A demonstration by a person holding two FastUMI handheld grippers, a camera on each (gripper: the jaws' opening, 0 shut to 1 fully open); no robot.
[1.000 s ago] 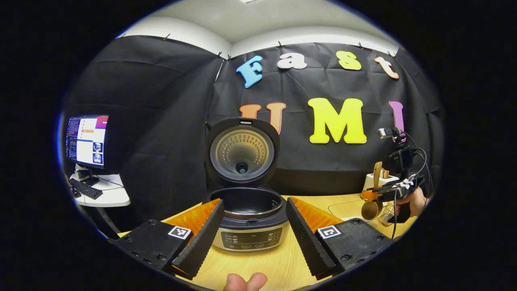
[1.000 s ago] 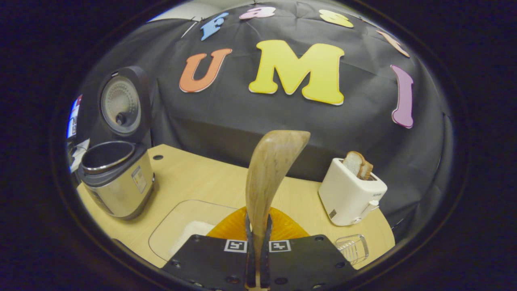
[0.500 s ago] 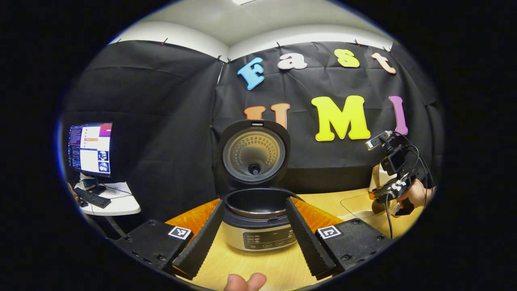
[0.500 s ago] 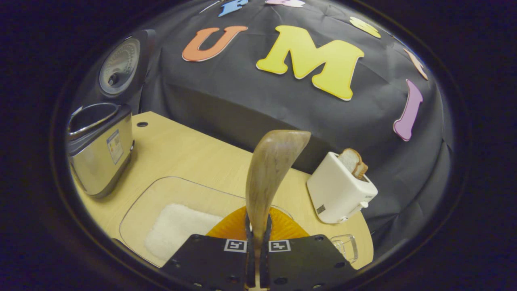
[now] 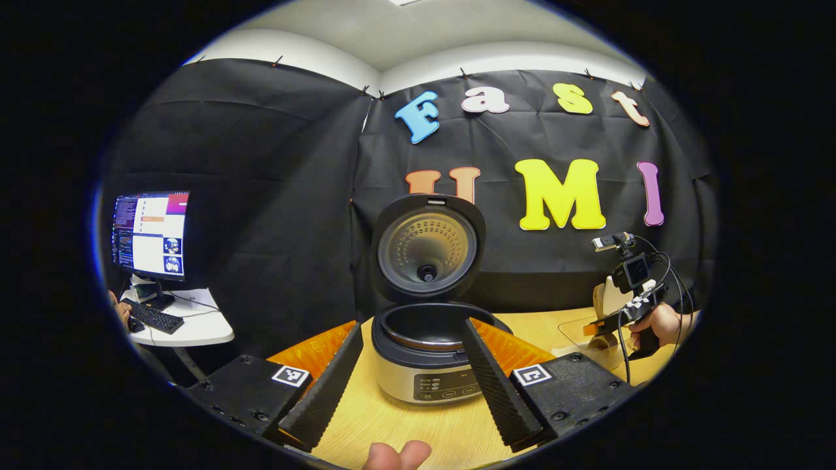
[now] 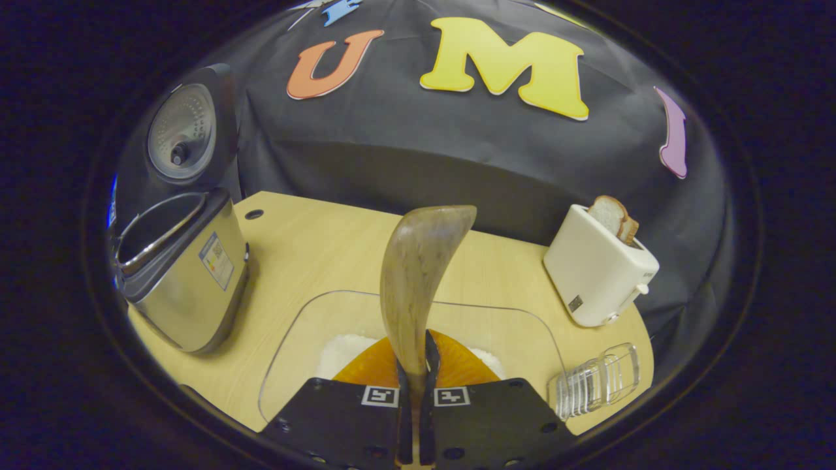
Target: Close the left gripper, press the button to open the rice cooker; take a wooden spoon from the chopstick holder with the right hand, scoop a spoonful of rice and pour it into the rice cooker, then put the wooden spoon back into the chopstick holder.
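One rice cooker [image 6: 179,274], lid up, stands at the surface's [image 6: 313,248] left edge; one toaster [image 6: 597,274] sits at its right edge. Since a second ago the right gripper [image 6: 413,365], clamped on the single wooden spoon [image 6: 411,287], has dropped over the clear rice tray [image 6: 509,326]. The left gripper [image 5: 411,365] hangs wide apart before the cooker, holding nothing.

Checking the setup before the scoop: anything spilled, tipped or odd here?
Nothing stands out. The rice cooker stands upright, lid open; the rice sits inside its clear tray; the wooden spoon is held between the right gripper fingers.
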